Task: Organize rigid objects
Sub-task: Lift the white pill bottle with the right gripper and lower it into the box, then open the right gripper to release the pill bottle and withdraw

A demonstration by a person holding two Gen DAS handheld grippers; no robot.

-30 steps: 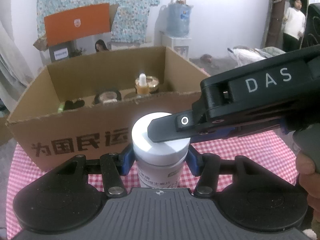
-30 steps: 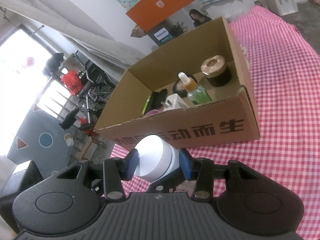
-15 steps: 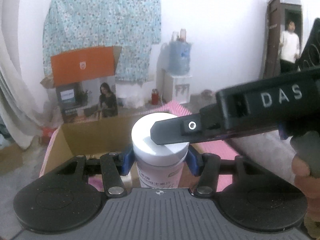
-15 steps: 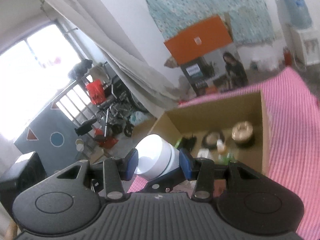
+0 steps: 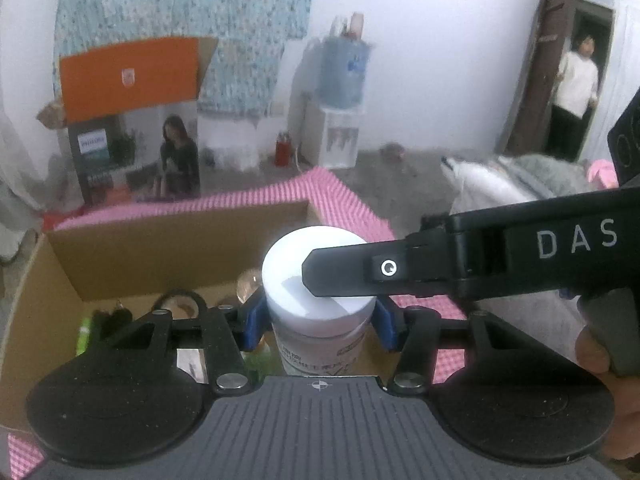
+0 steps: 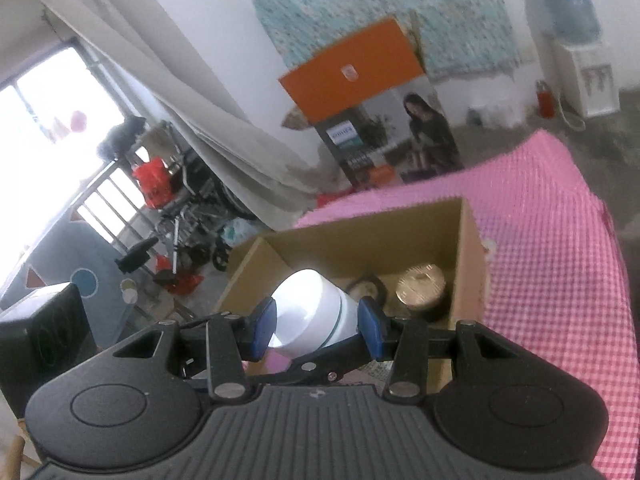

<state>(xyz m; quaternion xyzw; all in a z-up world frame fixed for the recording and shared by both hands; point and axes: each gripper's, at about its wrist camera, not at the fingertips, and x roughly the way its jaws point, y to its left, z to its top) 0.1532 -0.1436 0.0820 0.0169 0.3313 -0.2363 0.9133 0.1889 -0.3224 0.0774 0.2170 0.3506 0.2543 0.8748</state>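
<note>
Raised since earlier: white-lidded jar [image 5: 320, 296] now above cardboard box [image 5: 168, 248]; left tongs [image 5: 318, 322] and right tongs [image 6: 316, 326] both pinch it, steadying transfer.

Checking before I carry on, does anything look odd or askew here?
Both tools, left tool and right tool, clamp the same white jar over the cardboard box. Nothing looks spilled or damaged.

White jar [image 5: 320, 300] with white lid showing between blue pads [image 5: 251, 322]. Brown cardboard box [image 6: 468, 240] sitting on pink-and-white checked cloth [image 6: 560, 280]. Orange flap [image 5: 128, 76] and floral blue cloth [image 5: 240, 20] showing behind.
</note>
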